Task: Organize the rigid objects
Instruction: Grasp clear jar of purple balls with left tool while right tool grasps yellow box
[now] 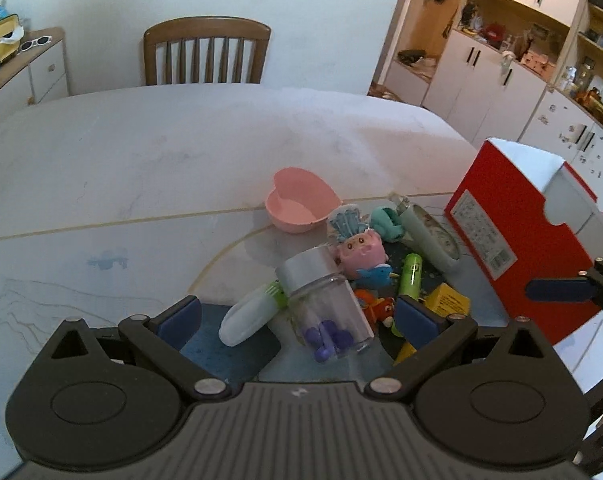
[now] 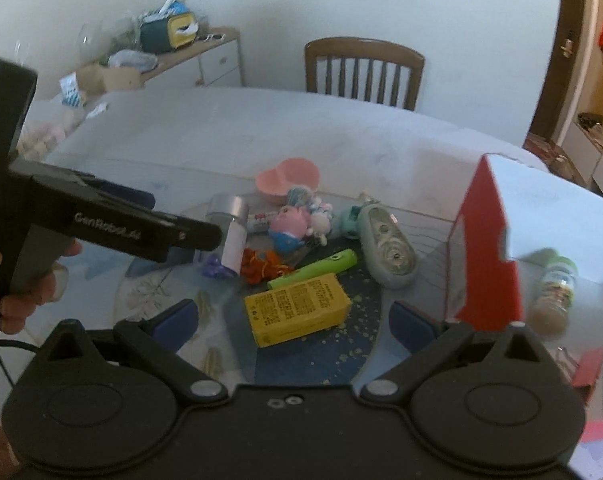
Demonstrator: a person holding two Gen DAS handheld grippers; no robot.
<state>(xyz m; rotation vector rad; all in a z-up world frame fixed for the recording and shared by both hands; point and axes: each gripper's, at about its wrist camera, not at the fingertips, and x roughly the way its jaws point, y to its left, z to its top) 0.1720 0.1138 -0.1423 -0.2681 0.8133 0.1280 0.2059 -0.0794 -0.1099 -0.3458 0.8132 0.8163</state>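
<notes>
**Both grippers open over a heap of small things**

In the left wrist view the left gripper (image 1: pixel 299 316) sits low in the frame with its jaws spread wide, grasping nothing. Between its blue pads (image 1: pixel 181 320) lies a clear jar (image 1: pixel 325 304) on its side, silver lid pointing up the frame and purple pieces inside (whether the pads touch it is hard to tell). A white tube (image 1: pixel 247 318) lies just left of the jar, a pink toy (image 1: pixel 361 252) just above it, and a pink heart-shaped bowl (image 1: pixel 301 204) further up. A red box (image 1: pixel 521 240) stands at the right edge.

In the right wrist view the right gripper (image 2: pixel 295 322) is likewise released, jaws apart, with a yellow carton (image 2: pixel 297 308) lying between them at centre frame. A green tube (image 2: pixel 313 268) lies just above the carton.
</notes>
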